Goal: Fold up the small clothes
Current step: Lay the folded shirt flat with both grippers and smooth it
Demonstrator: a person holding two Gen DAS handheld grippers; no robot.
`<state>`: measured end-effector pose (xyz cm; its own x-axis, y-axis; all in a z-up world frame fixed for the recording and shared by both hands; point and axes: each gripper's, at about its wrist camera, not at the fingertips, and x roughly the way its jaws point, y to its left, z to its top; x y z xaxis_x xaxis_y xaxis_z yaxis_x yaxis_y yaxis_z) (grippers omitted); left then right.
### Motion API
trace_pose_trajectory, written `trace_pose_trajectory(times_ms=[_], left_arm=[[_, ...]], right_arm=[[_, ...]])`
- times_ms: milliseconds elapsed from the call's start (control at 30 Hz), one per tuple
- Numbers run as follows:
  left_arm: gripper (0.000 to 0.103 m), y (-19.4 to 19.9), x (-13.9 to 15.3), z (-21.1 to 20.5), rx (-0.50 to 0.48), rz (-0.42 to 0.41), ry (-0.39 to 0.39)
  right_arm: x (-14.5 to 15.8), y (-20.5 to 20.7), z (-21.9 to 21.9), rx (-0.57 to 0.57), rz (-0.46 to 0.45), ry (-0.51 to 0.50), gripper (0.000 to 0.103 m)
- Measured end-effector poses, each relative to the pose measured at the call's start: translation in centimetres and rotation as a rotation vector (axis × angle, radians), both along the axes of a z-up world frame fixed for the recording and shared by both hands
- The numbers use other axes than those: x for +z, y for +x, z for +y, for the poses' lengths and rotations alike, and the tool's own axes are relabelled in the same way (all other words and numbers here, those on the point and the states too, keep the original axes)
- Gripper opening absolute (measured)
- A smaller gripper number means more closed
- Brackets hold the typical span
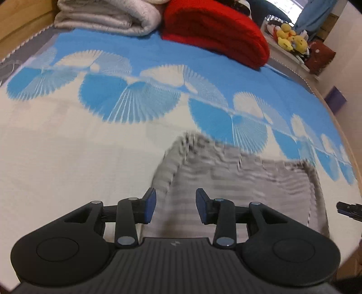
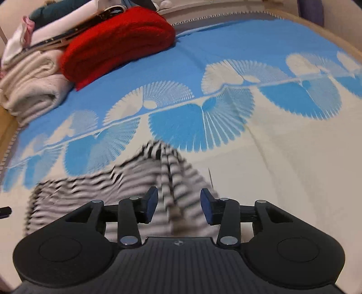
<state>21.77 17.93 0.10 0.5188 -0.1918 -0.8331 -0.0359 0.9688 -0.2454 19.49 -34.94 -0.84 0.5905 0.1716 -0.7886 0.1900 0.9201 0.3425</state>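
**Striped garment on the bed, both grippers released**

The bed cover [image 1: 67, 158], cream with blue fan shapes, fills both views. At its far end lie a red blanket [image 1: 215, 34] and a folded pale quilt [image 1: 108, 18]. The striped garment [image 1: 237, 176] lies on the cream part, blurred. The left gripper [image 1: 176, 204] and right gripper [image 2: 179, 204] have their jaws apart above it, holding nothing.

the small garment [image 2: 95, 190] at lower centre was black and white striped. the bedspread [image 1: 67, 158] was cream below, blue above, with fan shapes. at the top, one blanket [image 1: 212, 29] was red, one quilt [image 1: 108, 15] pale grey. the finger pads [image 1: 150, 204] were blue.
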Motion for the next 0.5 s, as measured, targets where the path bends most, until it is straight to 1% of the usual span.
trace_pose_trajectory(times_ms=[33,100,133,167,200,233,300,400,467,500], left_arm=[[0.043,-1.1,-0.7,0.4,0.003,0.016,-0.005],[0.043,-2.7,-2.9,1.1,0.022,0.066,-0.006],[0.042,-3.3,-4.5,1.6,0.036,0.127,-0.021],[0.04,-3.5,-5.8,2.0,0.053,0.209,-0.037],[0.04,-3.5,-6.4,2.4,0.071,0.246,-0.05],[0.04,-3.5,-6.5,2.7,0.082,0.238,-0.055],[0.04,-3.3,-6.5,2.8,0.073,0.229,-0.071],[0.04,-3.2,-7.7,2.5,0.054,0.289,-0.115],[0.04,-2.9,-8.2,2.0,0.025,0.304,-0.104],[0.038,-2.9,-8.4,1.6,0.012,0.306,-0.091]], right_arm=[[-0.3,-1.3,-0.5,-0.009,0.022,0.011,0.046],[-1.6,-3.1,-1.4,-0.043,0.073,0.037,0.047],[-2.6,-4.0,-2.0,-0.069,0.111,0.061,0.047],[-3.5,-4.5,-2.4,-0.091,0.151,0.087,0.047],[-4.3,-4.8,-2.8,-0.112,0.202,0.112,0.047],[-4.8,-5.2,-3.2,-0.134,0.226,0.128,0.047],[-5.0,-5.6,-3.3,-0.154,0.23,0.113,0.047],[-5.8,-5.6,-3.2,-0.165,0.265,0.117,0.047],[-6.1,-5.4,-3.0,-0.155,0.281,0.109,0.047],[-6.2,-5.4,-2.7,-0.144,0.285,0.097,0.047]])
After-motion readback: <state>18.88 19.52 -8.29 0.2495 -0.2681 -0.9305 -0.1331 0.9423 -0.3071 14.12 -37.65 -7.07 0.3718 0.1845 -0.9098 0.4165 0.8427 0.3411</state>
